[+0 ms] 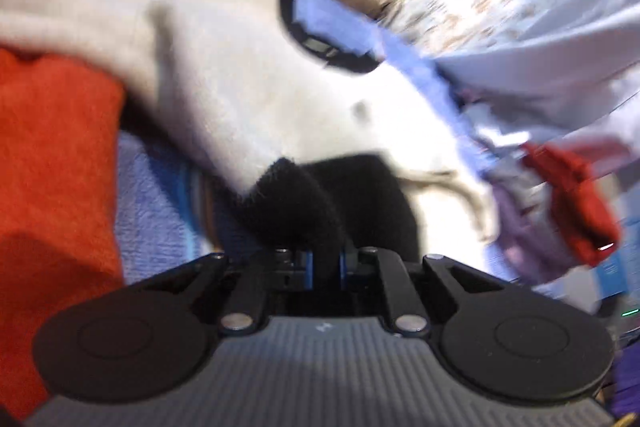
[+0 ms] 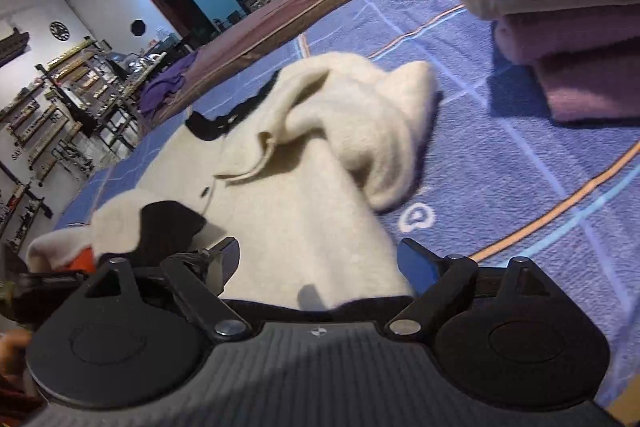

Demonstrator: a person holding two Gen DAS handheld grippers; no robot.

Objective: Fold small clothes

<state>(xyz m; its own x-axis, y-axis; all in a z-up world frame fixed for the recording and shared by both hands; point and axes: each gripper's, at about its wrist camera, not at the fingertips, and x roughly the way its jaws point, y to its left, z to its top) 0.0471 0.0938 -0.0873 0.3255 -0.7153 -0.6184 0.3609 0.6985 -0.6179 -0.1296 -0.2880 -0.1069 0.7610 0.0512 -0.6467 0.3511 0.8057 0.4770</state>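
A cream knitted garment (image 1: 240, 87) with black trim lies spread on a blue blanket (image 2: 520, 167). In the left wrist view its black cuff (image 1: 304, 195) runs straight into my left gripper (image 1: 326, 255), whose jaws are shut on it. The black collar (image 1: 320, 43) shows further up the garment. In the right wrist view the cream garment (image 2: 304, 211) lies rumpled, one sleeve folded over its body. My right gripper (image 2: 320, 263) stands open just above the garment's near hem, with cream fabric under the gap and neither pad pressing. The black cuff (image 2: 168, 227) sits at the lower left.
A stack of folded clothes (image 2: 560, 27) in red, cream and pink stands at the upper right of the blanket. An orange-red cloth (image 1: 56, 167) fills the left of the left wrist view. A loose pile with a red item (image 1: 572, 195) lies to the right.
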